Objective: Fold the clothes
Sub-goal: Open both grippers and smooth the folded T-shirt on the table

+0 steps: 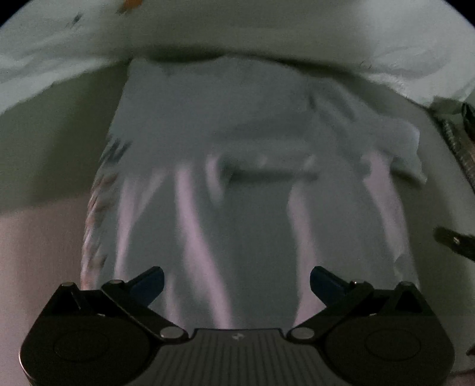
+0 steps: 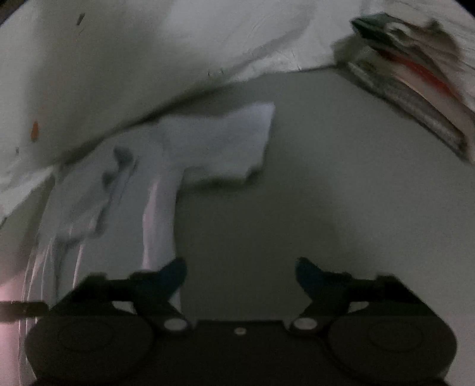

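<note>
A white T-shirt [image 1: 237, 178] lies spread on a pale surface [image 1: 44, 166], wrinkled, with a printed pattern along its left edge and one sleeve [image 1: 397, 148] sticking out at the right. My left gripper [image 1: 237, 280] is open and empty over the shirt's near part. In the right wrist view the shirt [image 2: 124, 196] lies at the left with its sleeve [image 2: 237, 142] pointing right. My right gripper [image 2: 241, 274] is open and empty, its left finger at the shirt's right edge, the rest over bare surface.
A white wall or sheet [image 1: 237, 26] rises behind the surface. A stack of folded patterned clothes [image 2: 415, 83] sits at the far right. The other gripper's dark finger [image 1: 454, 242] shows at the right edge of the left wrist view.
</note>
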{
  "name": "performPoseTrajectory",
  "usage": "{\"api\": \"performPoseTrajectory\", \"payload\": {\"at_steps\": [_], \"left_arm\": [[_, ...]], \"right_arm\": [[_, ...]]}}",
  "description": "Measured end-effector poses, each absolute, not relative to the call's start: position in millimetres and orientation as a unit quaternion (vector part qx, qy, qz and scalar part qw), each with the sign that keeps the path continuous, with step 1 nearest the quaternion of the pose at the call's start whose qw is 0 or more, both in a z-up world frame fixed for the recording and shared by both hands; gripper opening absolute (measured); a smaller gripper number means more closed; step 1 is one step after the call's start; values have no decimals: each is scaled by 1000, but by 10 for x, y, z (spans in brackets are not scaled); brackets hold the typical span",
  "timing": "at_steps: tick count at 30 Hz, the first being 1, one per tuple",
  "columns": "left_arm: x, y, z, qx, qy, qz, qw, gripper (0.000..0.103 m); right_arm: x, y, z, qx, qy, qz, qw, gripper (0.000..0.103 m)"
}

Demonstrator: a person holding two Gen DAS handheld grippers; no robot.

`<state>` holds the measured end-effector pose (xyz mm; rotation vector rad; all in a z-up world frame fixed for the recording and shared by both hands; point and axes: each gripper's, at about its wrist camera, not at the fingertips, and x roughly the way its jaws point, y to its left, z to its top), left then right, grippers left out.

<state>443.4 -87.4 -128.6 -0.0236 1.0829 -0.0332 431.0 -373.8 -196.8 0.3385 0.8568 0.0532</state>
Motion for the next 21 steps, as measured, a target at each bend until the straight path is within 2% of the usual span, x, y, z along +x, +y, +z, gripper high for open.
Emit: {"api": "performPoseTrajectory", "payload": {"at_steps": [1,5,7,9,12,16,19,20,21], "left_arm": [[4557,-1007,-1266,9,507,-20,862,103],[4950,-1693,-1252,119,460,-75,877,102],[5049,-2081,-1298,179,423,-127,879,98],[5084,-2462,-1398,248,375,-164,878,75],[5139,-2904,-1564,331,339,-244,846,68],[5136,-3160,-1691,390,295,-304,818,70],[5149,-3277,-1744,418,263,-320,809,82],[5186,-3292,-1746,415,262,-323,809,82],[5236,-3292,-1734,399,271,-326,813,78]], "right_arm": [[4424,-3767,-1982,165,403,24,900,57],[4712,-3951,-2022,162,373,-13,913,52],[4785,-4088,-2038,162,366,-28,916,51],[4830,-4226,-2055,164,362,-39,917,45],[4745,-4427,-2083,182,373,-45,909,44],[4548,-4600,-2123,191,382,-53,903,42],[4453,-4660,-2139,197,377,-50,904,42],[4448,-4669,-2141,199,376,-50,904,42],[4458,-4675,-2144,199,375,-51,904,43]]}}
